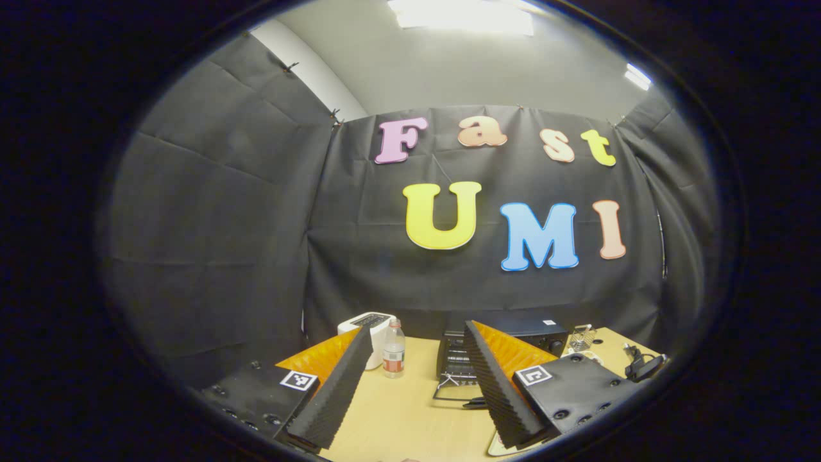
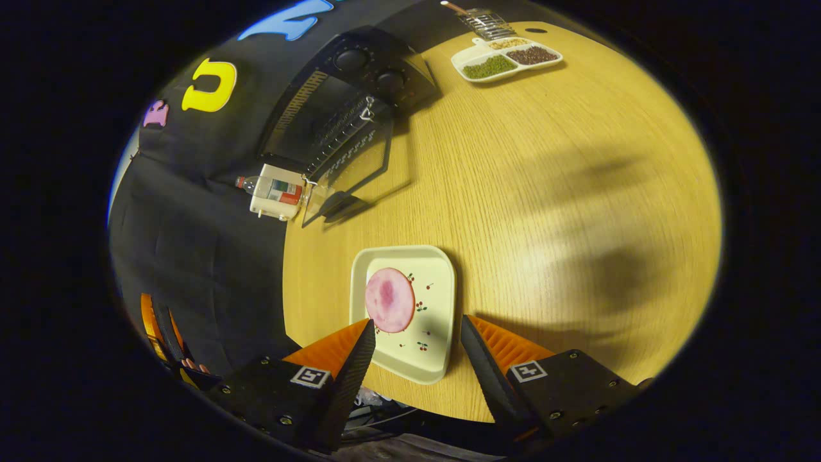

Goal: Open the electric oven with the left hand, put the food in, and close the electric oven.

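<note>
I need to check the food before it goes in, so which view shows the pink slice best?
The right gripper view: the pink slice lies in plain sight on the square plate. The left gripper view faces the oven instead.

A white toaster (image 1: 372, 330) stands at the surface's (image 2: 545, 192) far edge with a clear bottle (image 1: 394, 350) just beside it. Toward the far right corner sit a wire rack (image 2: 485, 22) and a divided tray (image 2: 507, 59) of green, brown and pale grains. A black cable (image 1: 643, 366) lies near the right edge.
</note>
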Available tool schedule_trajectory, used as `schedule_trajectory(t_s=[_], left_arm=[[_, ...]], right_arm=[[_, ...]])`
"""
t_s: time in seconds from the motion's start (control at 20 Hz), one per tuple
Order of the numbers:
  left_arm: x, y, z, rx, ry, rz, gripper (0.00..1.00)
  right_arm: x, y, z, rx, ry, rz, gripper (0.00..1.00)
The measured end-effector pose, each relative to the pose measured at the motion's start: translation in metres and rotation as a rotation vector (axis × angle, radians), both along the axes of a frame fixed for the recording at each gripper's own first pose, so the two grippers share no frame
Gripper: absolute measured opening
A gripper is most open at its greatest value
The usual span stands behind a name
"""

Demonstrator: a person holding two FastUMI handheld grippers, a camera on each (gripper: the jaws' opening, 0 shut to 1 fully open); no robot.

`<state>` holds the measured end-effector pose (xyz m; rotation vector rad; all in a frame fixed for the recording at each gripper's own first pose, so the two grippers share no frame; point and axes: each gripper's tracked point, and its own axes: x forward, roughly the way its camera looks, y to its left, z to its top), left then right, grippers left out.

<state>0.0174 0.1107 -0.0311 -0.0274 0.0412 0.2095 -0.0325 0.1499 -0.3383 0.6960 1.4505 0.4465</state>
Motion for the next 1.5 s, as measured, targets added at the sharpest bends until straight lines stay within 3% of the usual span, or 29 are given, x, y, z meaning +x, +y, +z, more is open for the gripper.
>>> schedule_trajectory(t_s=[0.1, 0.15, 0.2, 0.35, 0.4, 0.65, 0.9, 1.15, 1.5], left_arm=[[0.000, 0.002, -0.001, 0.004, -0.001, 0.004, 1.00], [0.001, 0.004, -0.003, 0.008, 0.005, 0.005, 1.00], [0.002, 0.005, -0.004, 0.013, 0.011, 0.008, 1.00], [0.004, 0.008, -0.006, 0.015, 0.015, 0.009, 1.00], [0.005, 0.009, -0.004, 0.015, 0.011, 0.010, 1.00], [0.009, 0.008, -0.002, 0.019, 0.000, 0.005, 1.00], [0.008, 0.010, 0.003, 0.029, -0.011, 0.007, 1.00], [0.013, 0.013, -0.002, 0.012, -0.009, 0.016, 1.00], [0.022, 0.019, -0.013, 0.003, 0.005, 0.013, 1.00]], right_arm=[[0.000, 0.000, -0.007, -0.014, 0.013, 0.008, 0.87], [0.001, 0.002, -0.010, -0.020, 0.020, 0.005, 0.68], [0.003, 0.000, -0.016, -0.043, 0.022, -0.001, 0.63], [0.002, -0.014, -0.023, -0.089, 0.030, -0.005, 0.16], [0.002, -0.012, -0.022, -0.095, 0.027, -0.002, 0.08], [0.003, -0.012, -0.024, -0.131, -0.014, 0.014, 0.00], [0.005, -0.002, -0.009, -0.068, -0.013, -0.024, 0.00], [0.022, 0.022, 0.030, 0.034, -0.026, -0.119, 0.00], [0.086, 0.057, 0.063, 0.078, -0.078, -0.345, 0.00]])
